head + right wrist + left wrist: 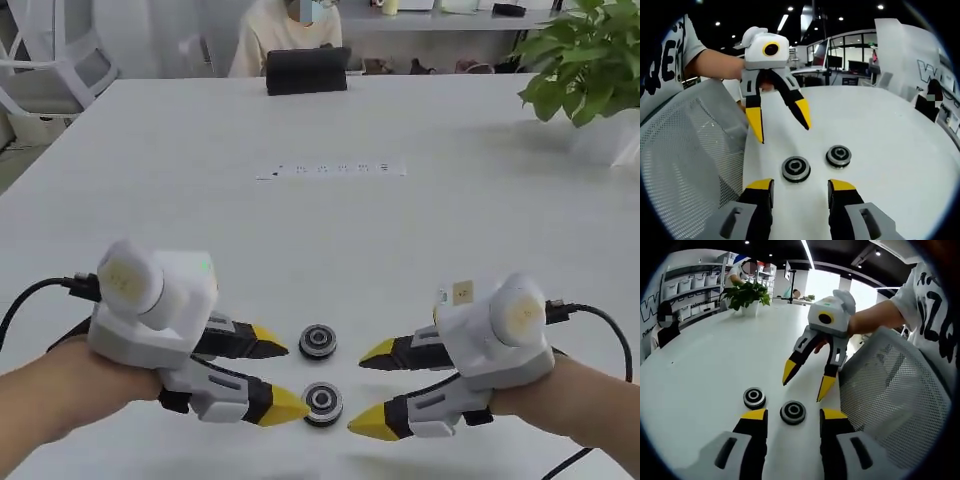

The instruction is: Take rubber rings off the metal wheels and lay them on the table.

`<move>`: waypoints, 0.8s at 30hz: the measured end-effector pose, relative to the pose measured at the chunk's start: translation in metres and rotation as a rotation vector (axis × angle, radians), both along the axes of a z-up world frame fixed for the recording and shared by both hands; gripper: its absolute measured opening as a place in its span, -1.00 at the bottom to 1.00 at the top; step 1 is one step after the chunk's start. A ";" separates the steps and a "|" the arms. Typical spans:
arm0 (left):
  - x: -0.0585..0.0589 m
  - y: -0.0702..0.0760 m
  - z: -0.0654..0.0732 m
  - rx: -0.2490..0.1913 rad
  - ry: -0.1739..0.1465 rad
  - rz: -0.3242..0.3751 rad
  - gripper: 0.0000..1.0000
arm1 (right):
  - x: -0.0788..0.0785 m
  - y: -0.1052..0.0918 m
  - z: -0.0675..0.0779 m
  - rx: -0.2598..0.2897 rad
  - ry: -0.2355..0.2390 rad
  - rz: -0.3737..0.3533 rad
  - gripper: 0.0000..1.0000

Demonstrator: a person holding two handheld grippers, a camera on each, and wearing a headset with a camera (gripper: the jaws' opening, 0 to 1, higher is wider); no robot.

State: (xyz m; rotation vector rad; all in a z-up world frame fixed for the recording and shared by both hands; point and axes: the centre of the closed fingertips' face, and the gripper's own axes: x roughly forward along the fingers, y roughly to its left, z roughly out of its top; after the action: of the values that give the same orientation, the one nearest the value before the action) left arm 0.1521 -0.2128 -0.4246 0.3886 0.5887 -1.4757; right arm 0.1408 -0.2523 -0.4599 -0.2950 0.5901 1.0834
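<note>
On the white surface (320,230) two metal wheels are seen lying flat, one behind the other and a little apart, close to the person's edge. The far wheel (318,341) and the near wheel (322,401) are flanked by two grippers whose yellow tips are pointed inward at each other. The left hand-held gripper (285,377) is held with its jaws spread apart and nothing between them; its upper tip is aimed towards the far wheel, and its lower tip is seen just beside the near wheel, though contact cannot be judged. The right hand-held gripper (364,388) is likewise held wide open and empty, with its tips a short way off from both wheels. In the left gripper view the near wheel is framed between that gripper's own jaw tips, just ahead of them, while the far wheel is seen to the left. In the right gripper view a dark rubber ring (784,169) is seen seated around the rim of the near wheel, and the far wheel is banded in the same way. A white mesh chair back (890,390) is seen beside the surface on the person's side. A potted plant (585,60) is stood at the far right corner, and a pale strip (330,170) is laid flat near the middle.
</note>
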 end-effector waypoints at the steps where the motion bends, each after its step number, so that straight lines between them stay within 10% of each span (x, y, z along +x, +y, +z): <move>1: 0.000 0.000 -0.001 0.001 0.000 -0.001 -0.28 | 0.000 0.000 -0.001 0.000 0.002 0.000 -0.20; 24: -0.009 -0.020 -0.028 0.064 0.003 -0.046 -0.56 | -0.004 0.006 -0.009 0.009 0.037 0.014 -0.32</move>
State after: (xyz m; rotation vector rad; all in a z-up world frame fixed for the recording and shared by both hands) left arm 0.1431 -0.2324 -0.4531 0.4528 0.6340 -1.5038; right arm 0.1373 -0.2464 -0.4689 -0.2720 0.6163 1.1064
